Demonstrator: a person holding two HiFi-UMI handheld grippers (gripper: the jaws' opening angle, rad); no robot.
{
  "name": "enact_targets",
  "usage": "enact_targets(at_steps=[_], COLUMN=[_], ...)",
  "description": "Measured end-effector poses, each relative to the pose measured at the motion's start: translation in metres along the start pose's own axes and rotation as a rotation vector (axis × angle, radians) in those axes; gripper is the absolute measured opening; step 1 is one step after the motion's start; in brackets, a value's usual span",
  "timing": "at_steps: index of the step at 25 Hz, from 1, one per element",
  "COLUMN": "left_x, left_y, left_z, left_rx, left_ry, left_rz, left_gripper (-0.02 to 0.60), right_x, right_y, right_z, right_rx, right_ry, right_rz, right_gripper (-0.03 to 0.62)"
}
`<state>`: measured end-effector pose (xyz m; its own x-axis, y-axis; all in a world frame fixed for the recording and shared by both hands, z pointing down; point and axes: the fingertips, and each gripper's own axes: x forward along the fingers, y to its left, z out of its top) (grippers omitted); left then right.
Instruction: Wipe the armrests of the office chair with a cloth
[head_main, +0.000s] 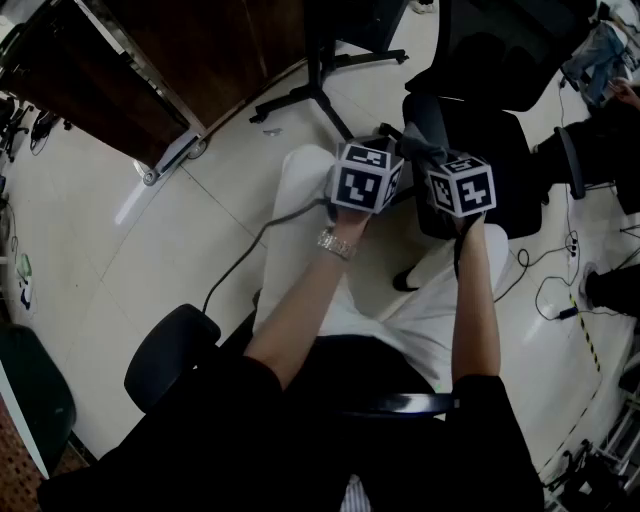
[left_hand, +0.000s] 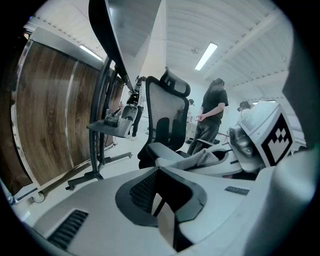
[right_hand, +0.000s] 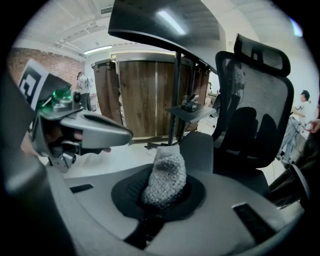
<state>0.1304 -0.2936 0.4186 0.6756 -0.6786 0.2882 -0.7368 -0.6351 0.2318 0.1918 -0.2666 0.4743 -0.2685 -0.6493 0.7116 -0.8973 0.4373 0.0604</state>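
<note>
the right gripper (right_hand: 162, 192) has its fingers closed on a grey knitted cloth (right_hand: 165, 175), which sticks up out of the dark hollow between them as a rounded wad. just behind the cloth is the flat dark pad of an armrest (right_hand: 199, 149) on the black office chair (right_hand: 257, 110). the top of the wad overlaps the pad's near edge, but whether the two touch cannot be told. the chair's mesh back and headrest rise to the right of the pad.

the left gripper (left_hand: 162, 197) is held just beside the right one, and their marker cubes sit side by side in the head view. its fingers are brought together with nothing between them, and only the dark hollow and its textured pad show. from this gripper's view the cloth appears off to the right, lying along the other gripper's pale fingers (left_hand: 220, 167).

the person sits with white trousers (head_main: 300, 230) under both forearms and a watch (head_main: 335, 243) on the left wrist. beyond the chair are a wood-panelled wall (right_hand: 145, 95), a black stand with a small tray (left_hand: 107, 127) on the pale floor (head_main: 190, 230), and a standing person in dark clothes (left_hand: 212, 112).
</note>
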Motion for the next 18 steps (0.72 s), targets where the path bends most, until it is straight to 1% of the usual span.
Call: enact_targets(at_steps=[5,8,10,12,15,17,18], left_x=[-0.006,-0.009,-0.011,-0.013,-0.014,-0.015,-0.016], left_y=[-0.004,-0.004,-0.004,-0.005,-0.006,-0.011,-0.013], left_z=[-0.001,-0.002,-0.002,-0.004,-0.001,0.002,0.003], left_rx=[0.011,0.016,0.024,0.032,0.043,0.049,0.053], left_ry=[-0.002,-0.002,0.001,0.013,0.014,0.006,0.003], left_rz=[0.002,0.003,0.006,0.006,0.003,-0.001,-0.002], left_gripper=[-0.006,-0.006,-0.006,-0.006,-0.006,-0.006,-0.006], right_x=[-0.027,-0.039,-0.052,-0.069,-0.083,-0.074,-0.066], right_y=[0.009,0.008,0.005,-0.006,-0.04,-0.065,-0.073], right_z=[-0.026,-0.037,-0.037,-0.016,0.035,0.062,0.074], right_rx=[-0.005,-0.025,-0.044,-0.018,0.054,0.085,0.099], right_ry=[-0.015,0.007,0.011,-0.062,-0.205,-0.243,-0.254], right_rz=[0.071,0.108,0.125,0.124,0.065,0.024,0.017], right_gripper=[0.028,0.028,0.028,0.028,0.028,0.028,0.028])
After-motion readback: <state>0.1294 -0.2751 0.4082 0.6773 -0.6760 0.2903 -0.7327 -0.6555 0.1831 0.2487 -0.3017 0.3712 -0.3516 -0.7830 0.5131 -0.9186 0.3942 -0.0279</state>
